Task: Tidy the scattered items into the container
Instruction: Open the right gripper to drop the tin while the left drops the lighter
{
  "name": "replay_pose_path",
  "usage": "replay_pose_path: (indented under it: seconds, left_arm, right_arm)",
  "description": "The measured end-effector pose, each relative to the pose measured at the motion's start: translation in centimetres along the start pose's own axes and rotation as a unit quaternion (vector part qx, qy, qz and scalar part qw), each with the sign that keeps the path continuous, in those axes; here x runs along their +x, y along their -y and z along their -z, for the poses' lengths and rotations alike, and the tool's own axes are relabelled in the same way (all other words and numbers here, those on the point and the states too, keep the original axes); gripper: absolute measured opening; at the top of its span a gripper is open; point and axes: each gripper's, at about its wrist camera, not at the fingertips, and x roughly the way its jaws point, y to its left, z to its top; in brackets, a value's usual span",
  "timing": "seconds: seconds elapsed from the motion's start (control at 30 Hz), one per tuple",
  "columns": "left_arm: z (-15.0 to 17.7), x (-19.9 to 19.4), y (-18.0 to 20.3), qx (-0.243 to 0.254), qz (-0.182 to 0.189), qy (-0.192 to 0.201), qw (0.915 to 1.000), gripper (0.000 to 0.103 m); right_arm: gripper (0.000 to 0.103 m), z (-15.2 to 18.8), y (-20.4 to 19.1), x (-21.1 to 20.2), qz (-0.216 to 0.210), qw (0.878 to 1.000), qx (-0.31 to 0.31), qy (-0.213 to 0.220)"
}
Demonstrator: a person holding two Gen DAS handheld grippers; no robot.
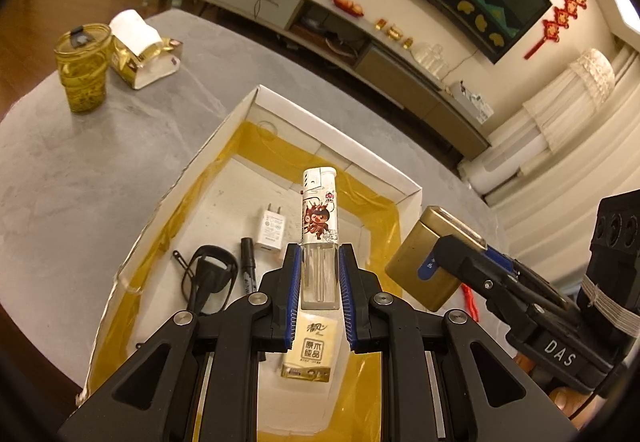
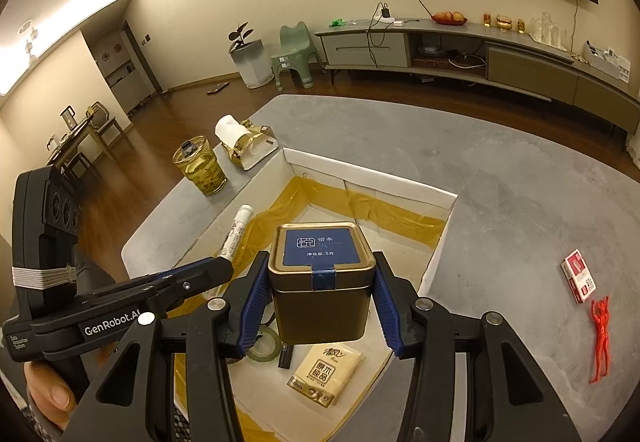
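My left gripper [image 1: 319,262] is shut on a white lighter [image 1: 319,226] with a cartoon print, held upright over the white cardboard box [image 1: 256,98]. My right gripper [image 2: 320,282] is shut on a gold square tin [image 2: 320,282] with a blue label, hanging above the same box [image 2: 400,182]. The tin [image 1: 424,262] shows at the right of the left wrist view. Inside the box lie a white charger [image 1: 270,228], a black marker [image 1: 248,266], a black strap loop [image 1: 208,278], a tissue pack [image 2: 326,376] and a tape roll [image 2: 264,348]. A red card pack [image 2: 578,276] and a red figurine [image 2: 600,338] lie on the grey table.
A yellow glass cup [image 1: 82,68] and a tissue holder [image 1: 140,50] stand at the table's far left corner. Beyond the table run a long TV cabinet [image 2: 480,58], a green stool [image 2: 294,54] and a potted plant [image 2: 250,58]. A person's thumb [image 2: 52,390] grips the left handle.
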Motion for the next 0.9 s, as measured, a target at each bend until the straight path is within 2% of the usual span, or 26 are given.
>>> replay_pose_path:
  seconds: [0.47, 0.7, 0.73, 0.77, 0.8, 0.9]
  left_arm:
    - [-3.2, 4.6, -0.8, -0.029, -0.048, -0.039, 0.9977, 0.019]
    - [-4.1, 7.8, -1.7, -0.031, -0.087, -0.066, 0.9935, 0.020]
    - [-4.3, 8.5, -1.8, -0.030, -0.100, -0.071, 0.9920, 0.024]
    - [-4.4, 9.3, -1.9, -0.026, -0.112, -0.079, 0.9903, 0.039]
    - [-4.4, 9.7, -1.9, -0.022, -0.111, -0.087, 0.9898, 0.045]
    - [-4.1, 8.9, -2.1, -0.033, -0.099, -0.081, 0.9912, 0.047]
  right_arm:
    - [0.050, -2.3, 1.1, 4.7, 0.036, 0.999, -0.011, -0.033]
    - [0.051, -2.7, 2.1, 6.8, 0.059, 0.997, -0.020, -0.044]
    - [0.051, -2.7, 2.2, 7.2, 0.063, 0.997, -0.024, -0.046]
    - [0.051, -2.6, 2.3, 7.6, 0.065, 0.996, -0.029, -0.049]
    - [0.051, -2.5, 2.4, 7.8, 0.070, 0.996, -0.030, -0.049]
    - [0.061, -2.0, 2.9, 7.6, 0.068, 0.996, -0.029, -0.047]
